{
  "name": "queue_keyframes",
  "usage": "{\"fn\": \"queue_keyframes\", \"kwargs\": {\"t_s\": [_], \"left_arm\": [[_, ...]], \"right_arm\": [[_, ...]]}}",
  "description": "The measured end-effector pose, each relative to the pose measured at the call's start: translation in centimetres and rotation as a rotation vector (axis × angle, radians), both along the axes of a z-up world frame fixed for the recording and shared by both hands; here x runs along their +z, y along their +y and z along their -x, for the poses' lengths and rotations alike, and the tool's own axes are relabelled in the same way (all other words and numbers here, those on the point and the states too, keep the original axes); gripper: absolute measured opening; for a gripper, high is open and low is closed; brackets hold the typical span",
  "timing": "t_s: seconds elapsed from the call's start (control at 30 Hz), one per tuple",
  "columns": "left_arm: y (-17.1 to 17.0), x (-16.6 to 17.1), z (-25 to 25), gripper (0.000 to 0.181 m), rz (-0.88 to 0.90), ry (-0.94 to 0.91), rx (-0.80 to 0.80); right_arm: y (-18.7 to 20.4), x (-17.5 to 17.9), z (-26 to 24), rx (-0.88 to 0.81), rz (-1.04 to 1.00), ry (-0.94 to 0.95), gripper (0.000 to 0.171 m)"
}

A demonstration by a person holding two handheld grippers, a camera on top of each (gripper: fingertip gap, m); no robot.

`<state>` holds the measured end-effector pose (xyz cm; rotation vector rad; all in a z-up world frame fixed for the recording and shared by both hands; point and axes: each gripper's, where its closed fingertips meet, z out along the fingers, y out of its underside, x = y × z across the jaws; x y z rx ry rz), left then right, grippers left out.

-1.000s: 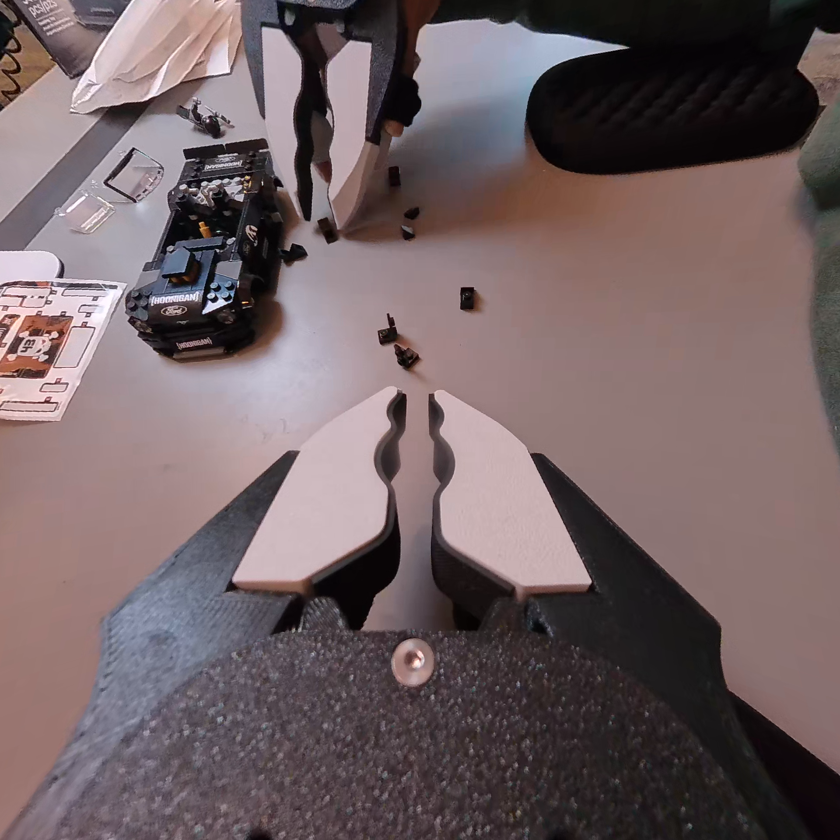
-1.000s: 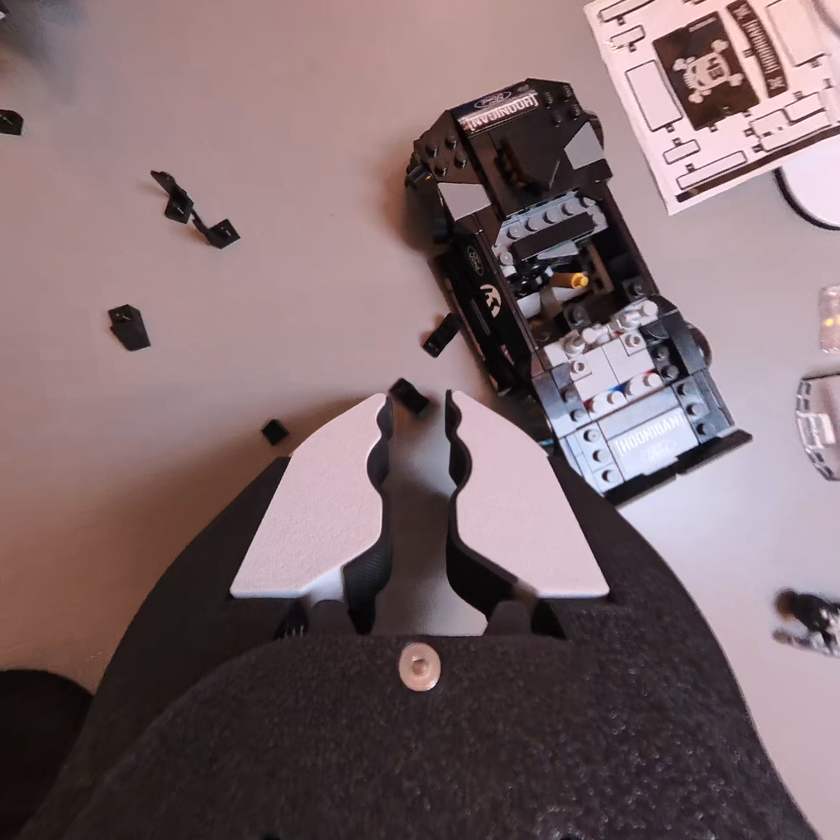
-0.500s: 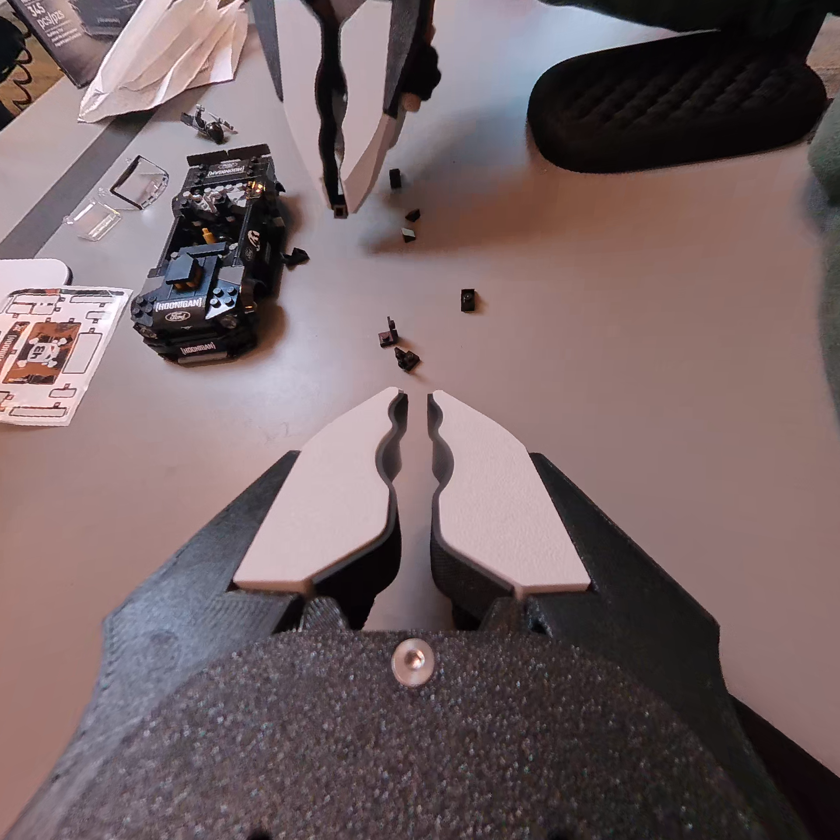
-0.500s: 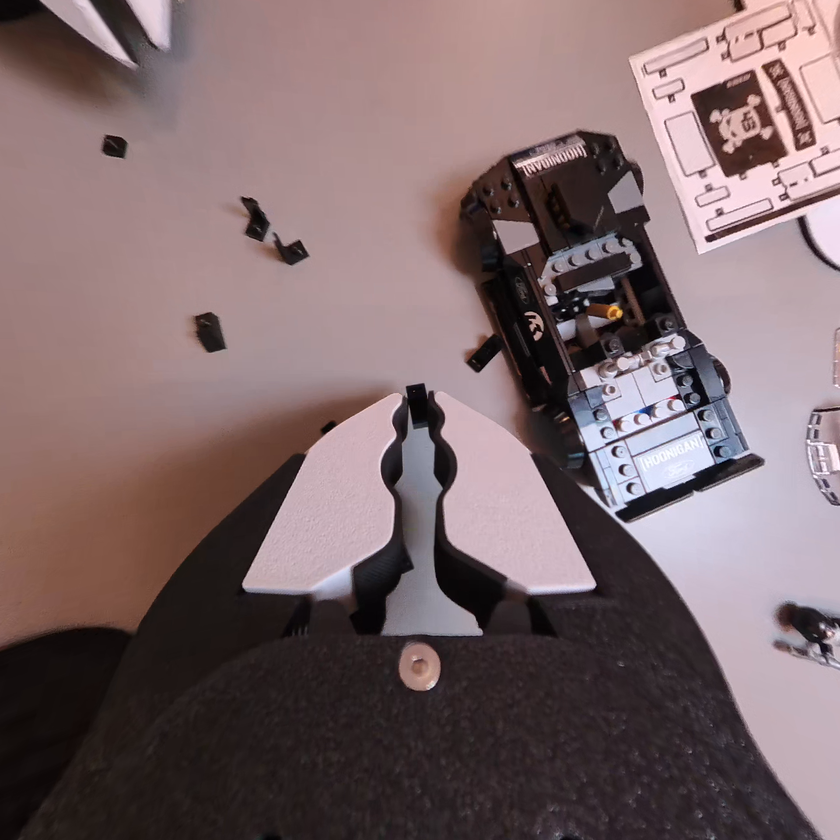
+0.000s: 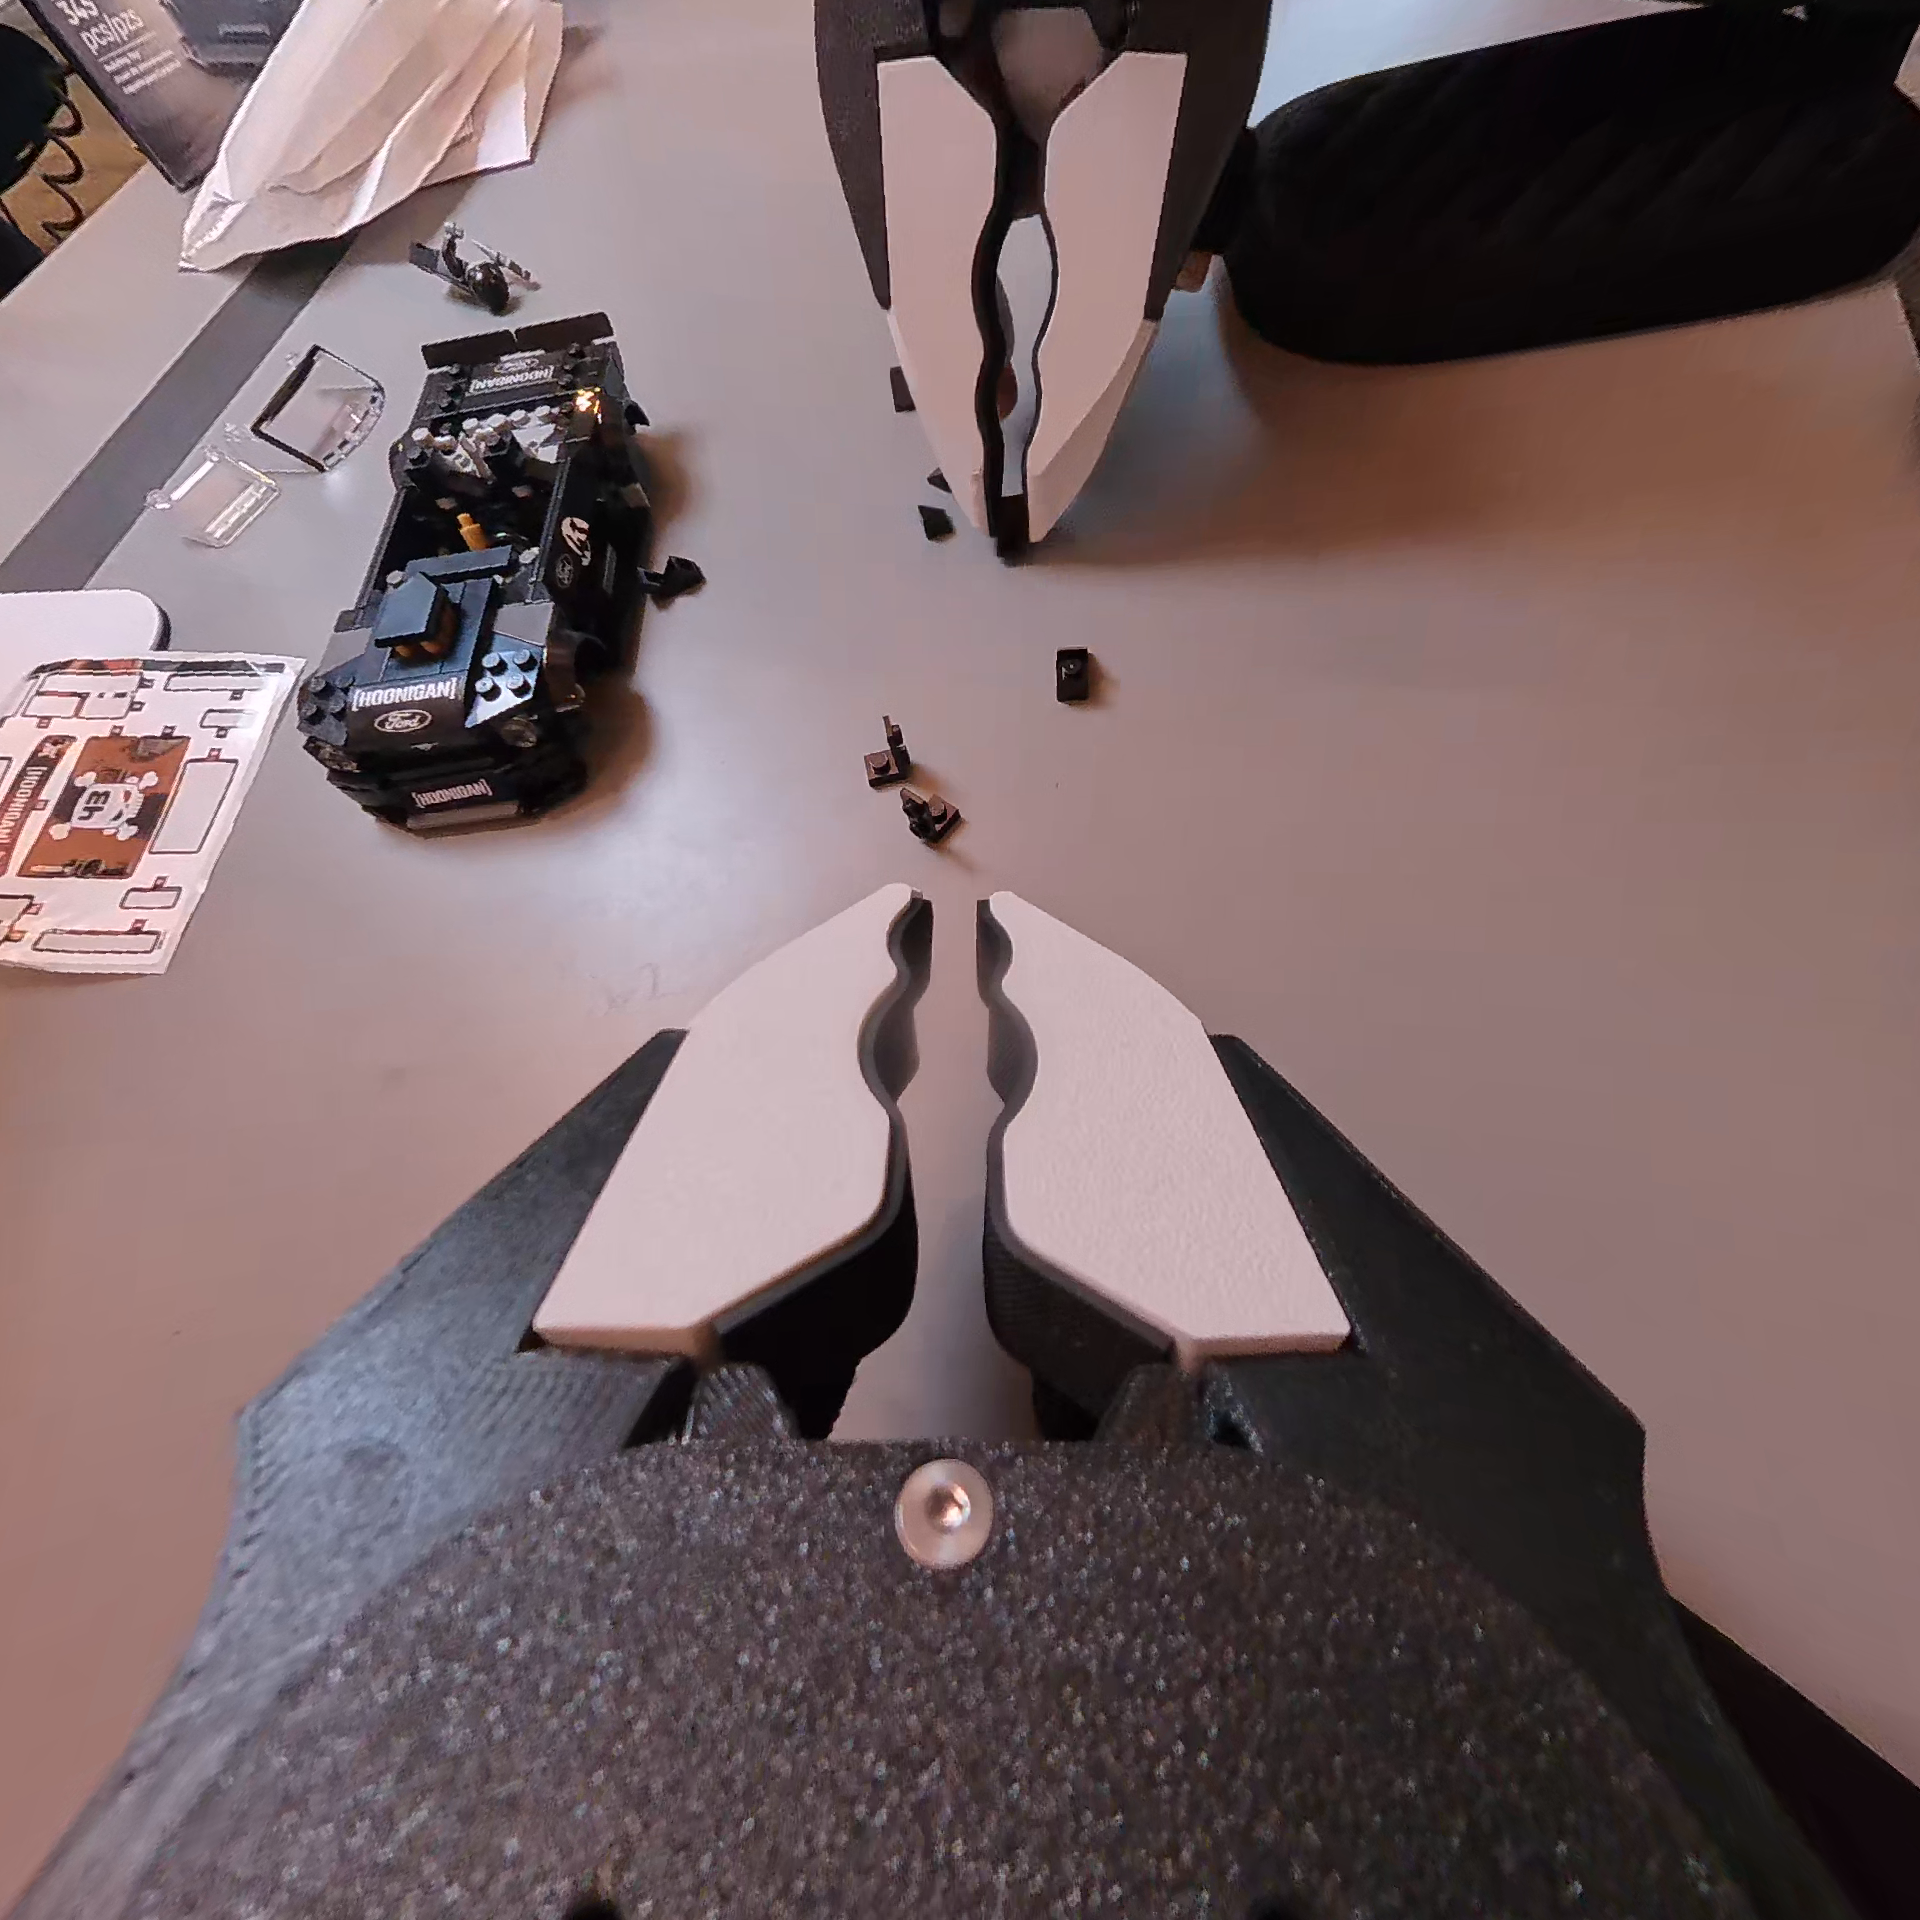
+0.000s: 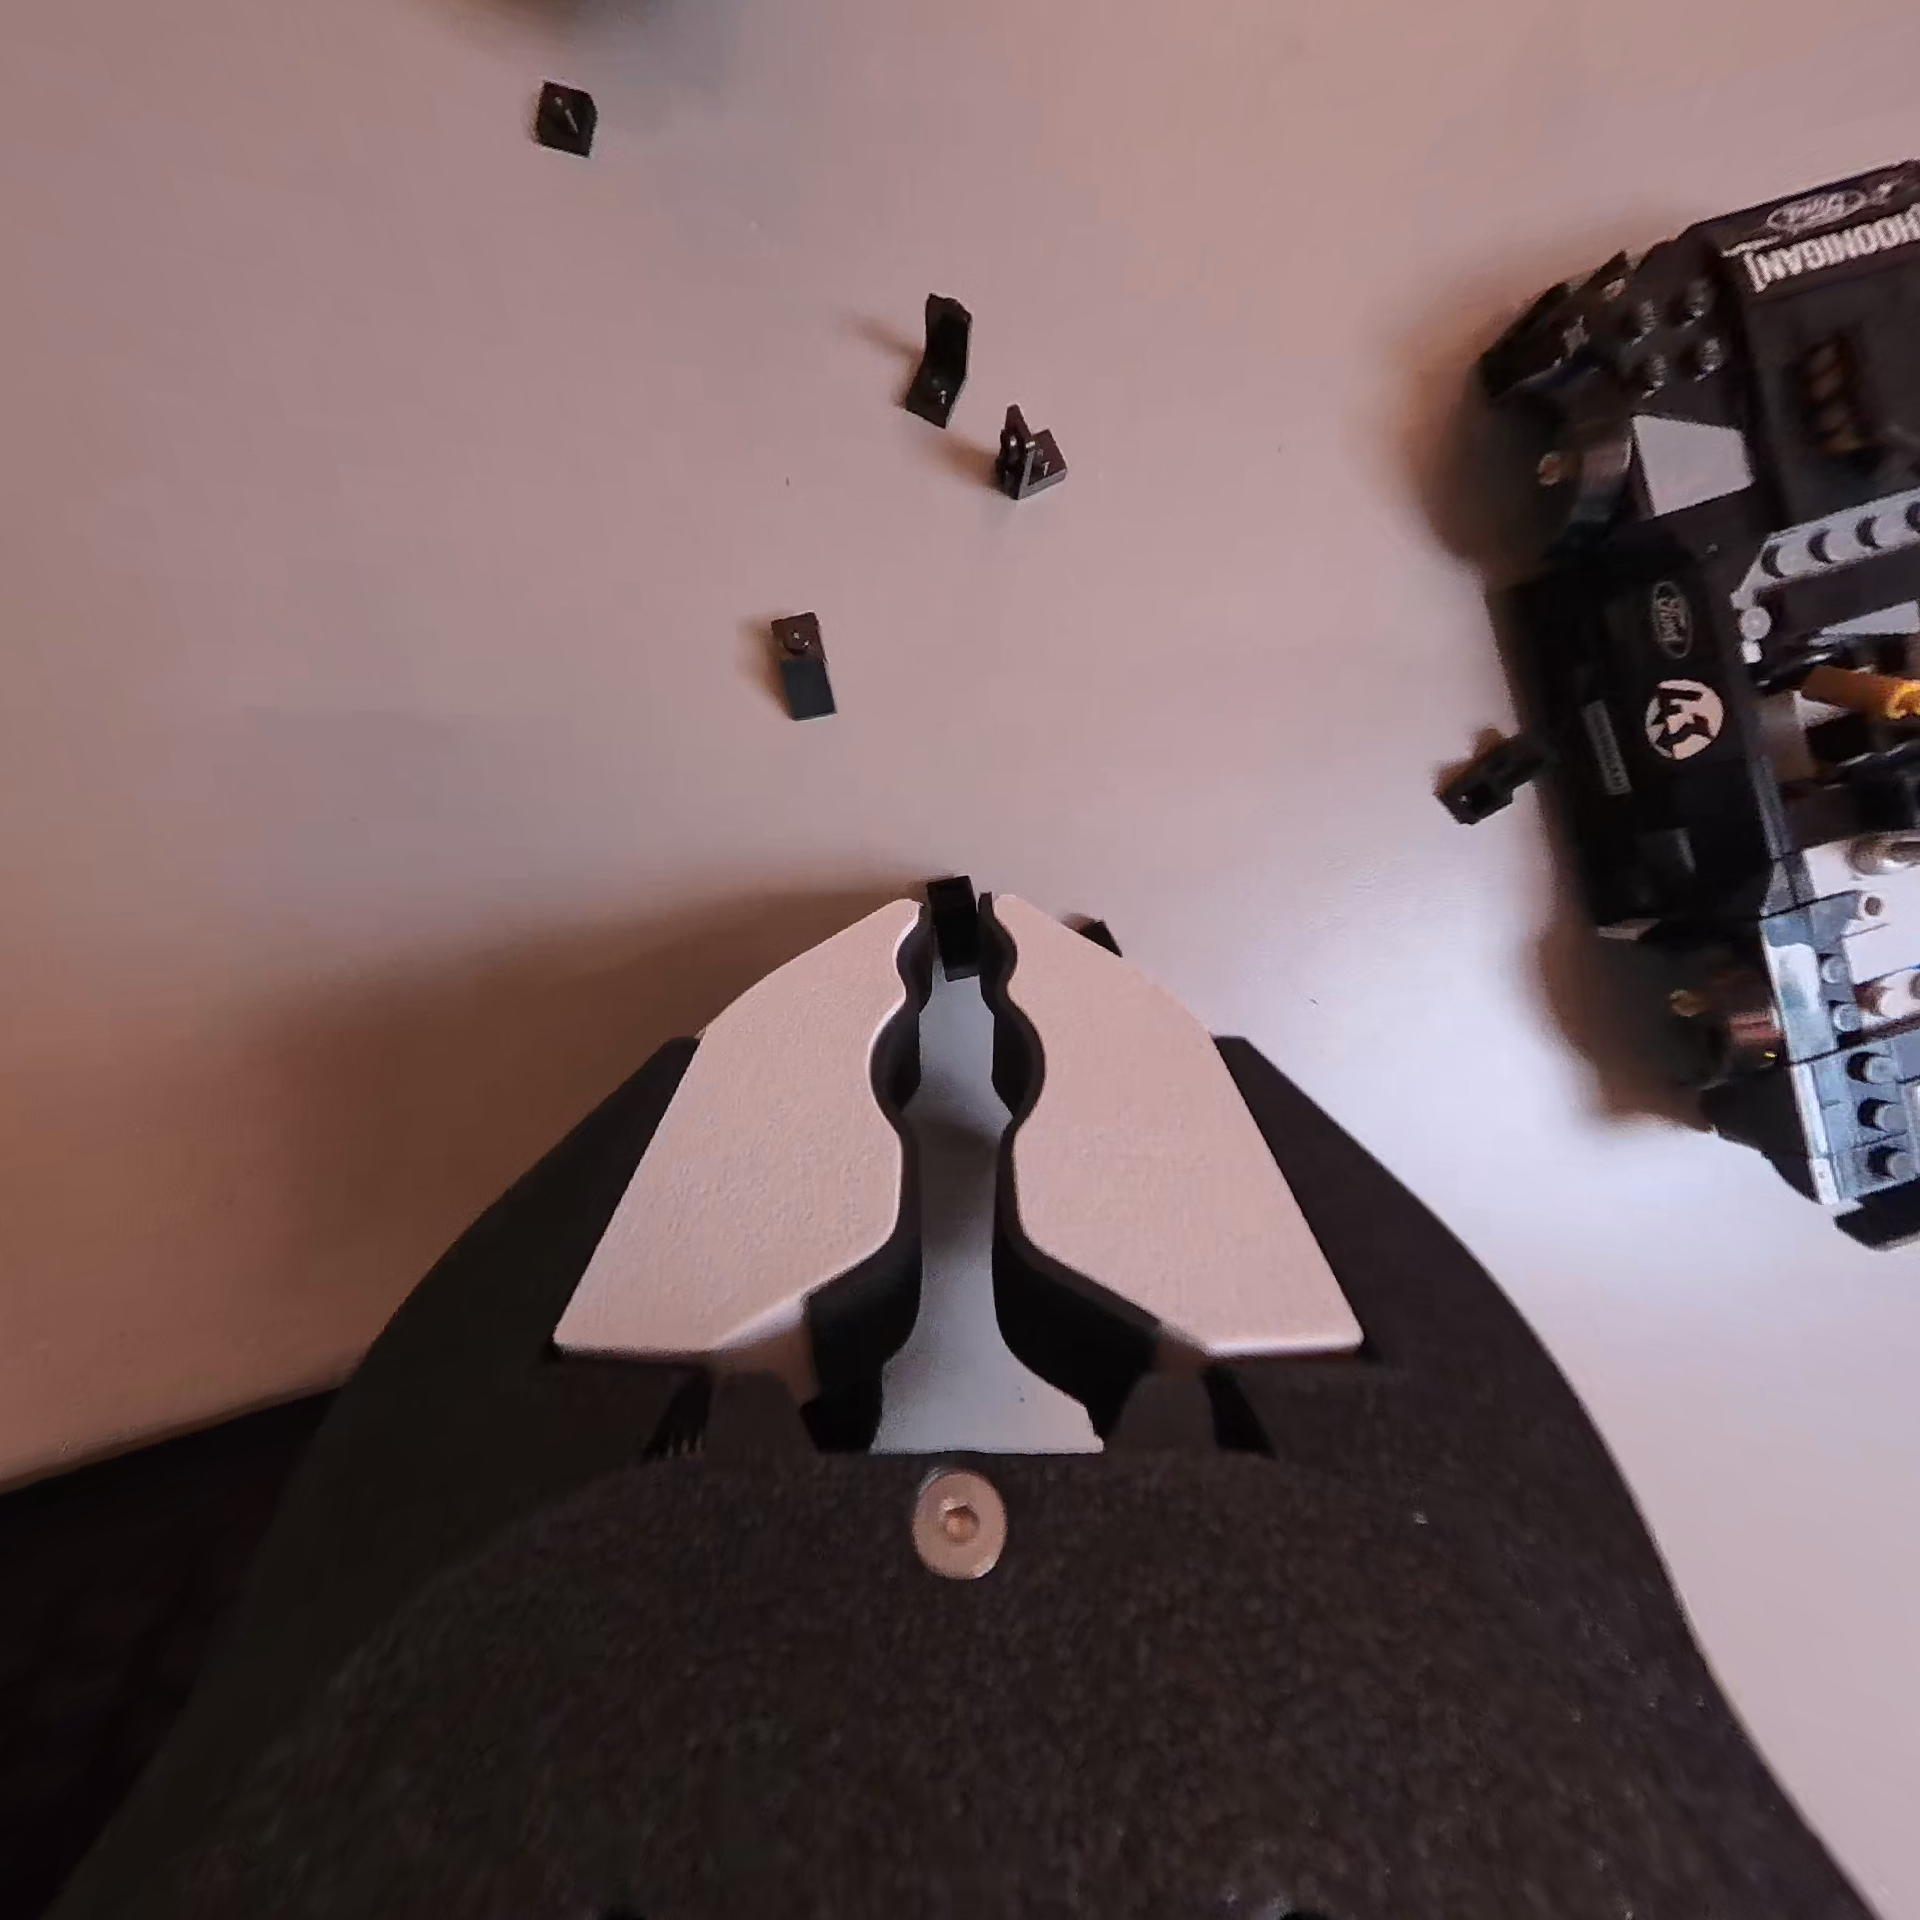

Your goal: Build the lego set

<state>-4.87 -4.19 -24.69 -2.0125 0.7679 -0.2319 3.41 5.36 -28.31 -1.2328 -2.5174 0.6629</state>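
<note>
The right gripper [image 6: 958,912] is clamped on a small black brick [image 6: 954,925] pinched at its very fingertips, held low over the grey table [image 6: 416,416]; in the left wrist view the same gripper [image 5: 1006,525] points tip-down at the tabletop. The left gripper [image 5: 954,902] hovers with its jaws a narrow gap apart, holding nothing. The half-built black Lego car [image 5: 488,613] sits left of both, roof off and interior open, with one loose black piece [image 5: 675,577] just beside its flank. Between the two grippers lie scattered black pieces: two small brackets [image 5: 914,784] near the left gripper's tips and a sloped piece [image 5: 1073,675] a little farther on. More tiny pieces [image 5: 935,509] crowd the right gripper's tip. Beyond the car are clear windscreen parts [image 5: 281,436], a small minifigure-like assembly [image 5: 473,275] and a white paper bag [image 5: 384,114]; a sticker sheet [image 5: 114,800] lies to the car's left.
</note>
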Motion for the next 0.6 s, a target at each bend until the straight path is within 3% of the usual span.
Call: {"fn": "queue_keyframes", "kwargs": {"t_s": [0.37, 0.6], "left_arm": [[0.03, -0.26, 0.03, 0.009, 0.009, 0.006, 0.002], [0.03, -0.5, -0.14, 0.009, 0.015, 0.017, -0.006]], "right_arm": [[0.24, 0.73, 0.34, -0.03, 0.059, 0.048, 0.021], [0.51, -0.06, 0.39, -0.036, 0.053, 0.043, 0.019]]}}
